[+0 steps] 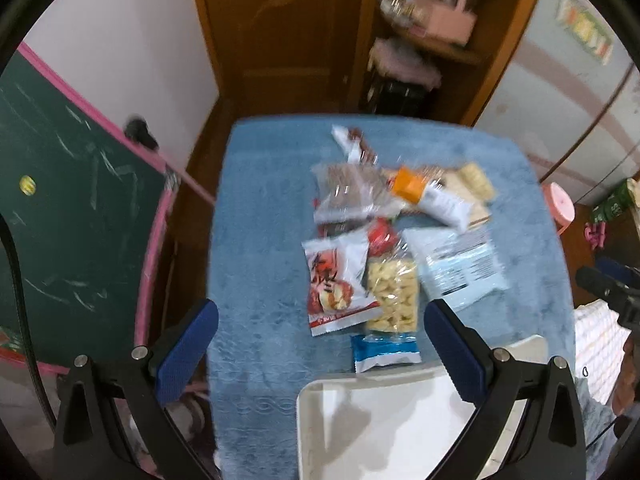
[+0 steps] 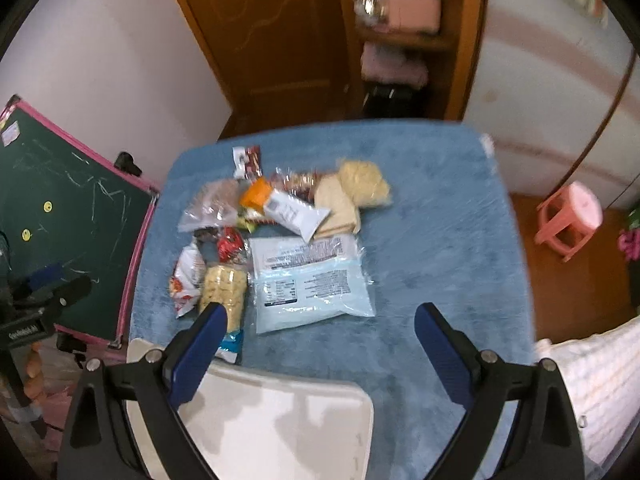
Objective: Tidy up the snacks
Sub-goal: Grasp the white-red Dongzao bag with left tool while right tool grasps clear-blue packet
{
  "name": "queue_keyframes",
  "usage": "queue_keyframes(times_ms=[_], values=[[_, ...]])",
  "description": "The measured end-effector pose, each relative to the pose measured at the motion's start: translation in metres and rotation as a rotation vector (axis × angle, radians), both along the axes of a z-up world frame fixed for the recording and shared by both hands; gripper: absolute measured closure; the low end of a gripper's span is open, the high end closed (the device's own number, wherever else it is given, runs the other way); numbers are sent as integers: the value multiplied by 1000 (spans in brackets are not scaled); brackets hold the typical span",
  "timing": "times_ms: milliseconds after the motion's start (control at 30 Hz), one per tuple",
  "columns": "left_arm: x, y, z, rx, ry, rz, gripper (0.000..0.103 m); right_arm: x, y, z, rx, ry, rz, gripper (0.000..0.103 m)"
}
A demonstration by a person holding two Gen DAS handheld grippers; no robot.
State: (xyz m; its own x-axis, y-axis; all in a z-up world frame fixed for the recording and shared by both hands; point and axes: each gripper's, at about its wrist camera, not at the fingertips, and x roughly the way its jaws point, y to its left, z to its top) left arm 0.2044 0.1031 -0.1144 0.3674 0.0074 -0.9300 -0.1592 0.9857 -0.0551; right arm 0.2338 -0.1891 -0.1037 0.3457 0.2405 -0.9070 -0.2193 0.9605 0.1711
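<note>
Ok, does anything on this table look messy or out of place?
Yes. The snack packets lie in a loose, overlapping heap on the blue cloth, while the white tray beside them looks empty. Nothing appears spilled or torn.

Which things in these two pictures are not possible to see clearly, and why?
- Print on the pale blue packet: right wrist view, motion blur.
- White tray: left wrist view, near side cut off by the bottom edge, corners behind the left tongs.
- Small blue-and-white packet: right wrist view, partly behind a finger of the right tongs.
- Shelf items: left wrist view, blurred.
</note>
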Motion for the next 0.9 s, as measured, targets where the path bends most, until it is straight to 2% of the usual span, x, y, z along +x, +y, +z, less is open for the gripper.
queue_keyframes(times_ms=[100, 233, 367, 600, 733, 800, 867, 900], values=[[20, 2, -40, -40, 93, 37, 1, 31, -4, -41, 36, 90, 32, 7], [39, -3, -77, -52, 135, 60, 1, 66, -9, -96, 52, 189, 57, 7], [58, -6, -107, -68, 183, 81, 1, 85, -12, -136, 89, 281, 76, 8], [75, 7, -146, -118, 266, 137, 1, 87, 6, -167, 123, 344, 170, 8], [78, 16, -168, -146, 314, 166, 1, 84, 25, -173, 48, 331, 246, 8], [77, 20, -180, -184, 338, 179, 1, 81, 29, -171, 1, 308, 280, 17], [77, 27, -186, -246, 350, 208, 0, 77, 29, -165, 24, 294, 334, 43], [75, 30, -189, -273, 356, 220, 0, 78, 26, -163, 39, 301, 335, 49]])
